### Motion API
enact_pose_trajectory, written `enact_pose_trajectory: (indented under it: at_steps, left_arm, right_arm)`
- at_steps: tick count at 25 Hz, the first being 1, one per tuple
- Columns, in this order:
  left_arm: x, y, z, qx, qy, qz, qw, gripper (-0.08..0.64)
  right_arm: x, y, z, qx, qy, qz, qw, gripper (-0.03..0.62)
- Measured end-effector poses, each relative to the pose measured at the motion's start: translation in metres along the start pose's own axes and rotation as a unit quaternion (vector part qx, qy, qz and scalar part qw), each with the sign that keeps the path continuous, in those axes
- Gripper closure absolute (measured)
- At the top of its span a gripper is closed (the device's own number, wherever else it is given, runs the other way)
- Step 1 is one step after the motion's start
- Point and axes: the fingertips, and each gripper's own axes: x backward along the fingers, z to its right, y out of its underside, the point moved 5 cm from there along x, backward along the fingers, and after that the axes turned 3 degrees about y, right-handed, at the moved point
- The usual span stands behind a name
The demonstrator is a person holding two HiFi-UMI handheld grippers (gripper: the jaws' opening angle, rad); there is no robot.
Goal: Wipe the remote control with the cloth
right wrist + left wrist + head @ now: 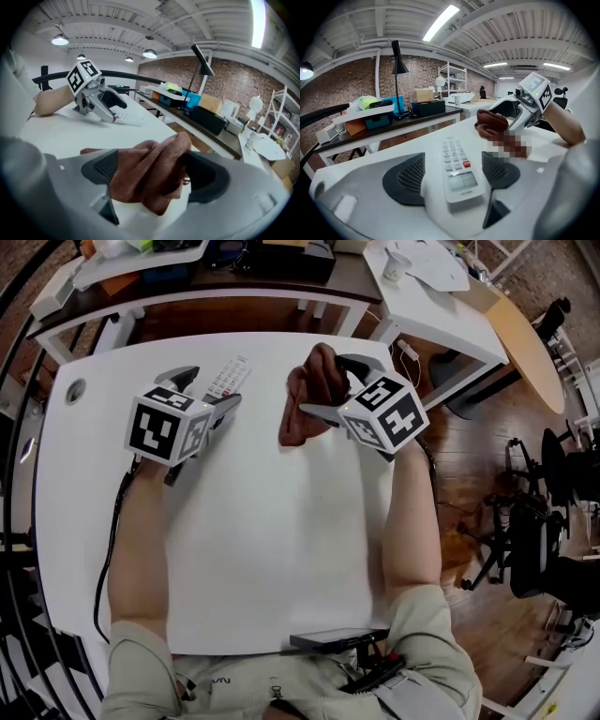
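Note:
A white remote control [228, 378] [457, 168] lies face up on the white table [272, 549], far left of centre. My left gripper [206, 395] [452, 176] is open, one jaw on each side of the remote, pads [405, 180] not pressing it. A brown cloth [305, 404] [150, 173] lies bunched on the table to the right. My right gripper [333, 390] [154, 173] is open around it; the cloth fills the gap and brushes the pads [101, 168], and its jaws stand wide. Each gripper shows in the other's view: the left [101, 105], the right [525, 112].
A dark desk [272, 282] with boxes and a black lamp [396, 70] stands behind the table. A white side table [441, 306] is at the far right, office chairs [544, 531] beyond the right edge. A black flat device [337, 640] lies at the near edge.

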Motion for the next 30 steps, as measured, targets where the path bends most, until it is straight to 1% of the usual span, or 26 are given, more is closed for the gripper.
enact_pose_trajectory:
  at_steps: [2, 6, 10, 13, 16, 18, 21, 25, 27, 30]
  left_arm:
    - [-0.006, 0.005, 0.003, -0.007, 0.009, -0.018, 0.9998, 0.170]
    - [-0.012, 0.009, 0.007, -0.024, 0.012, -0.046, 0.9986, 0.169]
    - [-0.014, 0.007, 0.007, -0.020, 0.018, -0.054, 0.9982, 0.169]
    - [-0.014, 0.007, 0.008, -0.021, 0.025, -0.057, 0.9978, 0.179]
    - [-0.016, 0.006, 0.009, -0.025, 0.037, -0.064, 0.9970, 0.208]
    - [-0.016, 0.004, 0.010, -0.025, 0.044, -0.071, 0.9962, 0.239]
    - [-0.015, 0.001, 0.009, -0.018, 0.046, -0.078, 0.9957, 0.280]
    - [-0.015, 0.002, 0.008, -0.014, 0.046, -0.082, 0.9955, 0.290]
    - [-0.016, 0.001, 0.009, -0.014, 0.045, -0.082, 0.9955, 0.290]
    - [-0.016, 0.001, 0.008, -0.013, 0.042, -0.079, 0.9959, 0.303]
  right_arm:
    - [-0.005, 0.005, -0.001, -0.002, -0.004, -0.010, 1.000, 0.132]
    - [-0.009, 0.009, 0.000, -0.021, -0.009, -0.012, 1.000, 0.132]
    - [-0.010, 0.010, 0.001, -0.040, -0.016, -0.012, 0.999, 0.137]
    - [-0.010, 0.012, 0.000, -0.051, -0.024, -0.013, 0.998, 0.157]
    - [-0.011, 0.012, -0.003, -0.059, -0.033, -0.014, 0.998, 0.187]
    - [-0.011, 0.012, -0.004, -0.064, -0.038, -0.014, 0.997, 0.210]
    - [-0.011, 0.011, -0.007, -0.068, -0.044, -0.013, 0.997, 0.235]
    - [-0.012, 0.011, -0.009, -0.073, -0.051, -0.012, 0.996, 0.270]
    - [-0.012, 0.011, -0.007, -0.075, -0.047, -0.012, 0.996, 0.302]
    - [-0.011, 0.013, -0.005, -0.071, -0.030, -0.018, 0.997, 0.396]
